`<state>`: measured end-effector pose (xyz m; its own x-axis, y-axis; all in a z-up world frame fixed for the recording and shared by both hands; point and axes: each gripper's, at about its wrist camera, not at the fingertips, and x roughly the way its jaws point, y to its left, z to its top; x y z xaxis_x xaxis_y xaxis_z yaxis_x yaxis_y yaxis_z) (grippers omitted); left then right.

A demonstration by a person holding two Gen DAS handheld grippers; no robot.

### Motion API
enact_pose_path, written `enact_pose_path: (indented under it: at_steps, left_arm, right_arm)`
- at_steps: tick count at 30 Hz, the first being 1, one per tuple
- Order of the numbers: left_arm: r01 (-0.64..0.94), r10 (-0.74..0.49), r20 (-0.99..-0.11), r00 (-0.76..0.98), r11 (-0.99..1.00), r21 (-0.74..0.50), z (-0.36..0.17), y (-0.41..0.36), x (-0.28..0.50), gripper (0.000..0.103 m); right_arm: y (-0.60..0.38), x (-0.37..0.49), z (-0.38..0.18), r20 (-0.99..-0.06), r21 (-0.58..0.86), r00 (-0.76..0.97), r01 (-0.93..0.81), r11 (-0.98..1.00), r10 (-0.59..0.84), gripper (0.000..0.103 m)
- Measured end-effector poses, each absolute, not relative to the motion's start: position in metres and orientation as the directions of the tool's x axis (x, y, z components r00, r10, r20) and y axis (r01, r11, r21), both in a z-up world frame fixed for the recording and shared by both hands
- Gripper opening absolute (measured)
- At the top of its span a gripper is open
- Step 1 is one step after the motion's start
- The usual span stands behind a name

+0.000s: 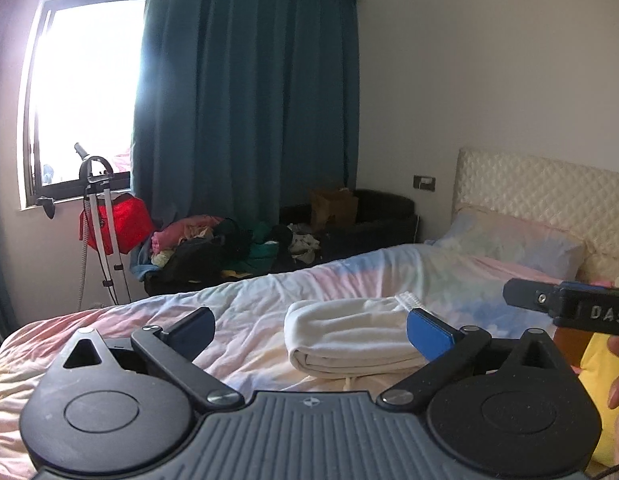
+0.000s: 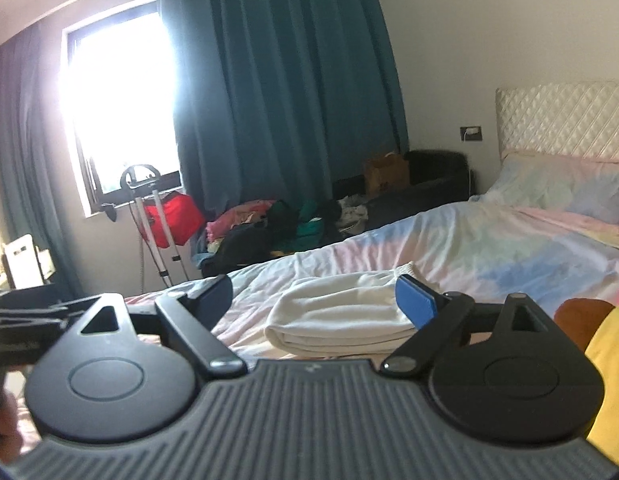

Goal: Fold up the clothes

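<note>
A folded cream-white garment (image 1: 349,336) lies on the pastel bedsheet (image 1: 269,300), a drawstring trailing from its near edge. My left gripper (image 1: 309,334) hangs above the bed on the near side of the garment, jaws wide open with nothing between them. In the right wrist view the same folded garment (image 2: 341,316) lies beyond my right gripper (image 2: 313,300), which is also open and empty. The right gripper's body (image 1: 581,308) shows at the right edge of the left wrist view, with a person's fingers below it.
A yellow cloth (image 2: 613,368) and a brown item (image 2: 581,316) lie at the right on the bed. A pillow (image 1: 509,240) and quilted headboard (image 1: 549,196) are at the far right. A pile of clothes (image 1: 229,248), a red bag on a stand (image 1: 117,220) and blue curtains (image 1: 245,100) lie beyond the bed.
</note>
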<state>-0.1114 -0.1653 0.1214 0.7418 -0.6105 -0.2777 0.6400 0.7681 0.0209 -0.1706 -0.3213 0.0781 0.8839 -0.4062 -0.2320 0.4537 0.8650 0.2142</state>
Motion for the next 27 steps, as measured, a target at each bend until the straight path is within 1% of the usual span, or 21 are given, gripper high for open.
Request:
enact_pose_path:
  at_steps: [5,9,13,16,18,24,27]
  left_arm:
    - [0.608,-0.591,-0.245,0.768,0.794,-0.010,0.103,-0.143,-0.117,0.103]
    - [0.603,-0.590,-0.250,0.768,0.797,-0.029,0.087,-0.130,-0.114,0.103]
    - [0.566,-0.556,-0.243,0.795,0.824,-0.034,0.069,-0.121,-0.109,0.103]
    - [0.559,-0.543,-0.257,0.799,0.829,-0.015,0.054,-0.118,-0.104,0.103]
    - [0.560,-0.543,-0.264,0.798,0.829,-0.013,0.045,-0.118,-0.100,0.103]
    - [0.559,-0.538,-0.293,0.790,0.829,-0.017,0.027,-0.124,-0.089,0.103]
    - [0.557,-0.539,-0.306,0.785,0.830,-0.032,0.021,-0.125,-0.084,0.103]
  right_arm:
    - [-0.309,-0.165,0.057,-0.243,0.185,0.870,0.476,0.860,-0.430,0.090]
    - [-0.299,-0.159,0.040,-0.251,0.139,0.846,0.513,0.847,-0.471,0.090]
    - [-0.288,-0.152,0.020,-0.255,0.099,0.835,0.525,0.845,-0.488,0.090]
    - [-0.286,-0.151,0.006,-0.248,0.116,0.839,0.521,0.845,-0.484,0.090]
    - [-0.281,-0.149,-0.003,-0.242,0.091,0.833,0.531,0.843,-0.498,0.090]
    - [-0.281,-0.139,-0.025,-0.289,0.080,0.808,0.554,0.828,-0.513,0.090]
    - [-0.283,-0.138,-0.029,-0.288,0.089,0.805,0.561,0.823,-0.518,0.090]
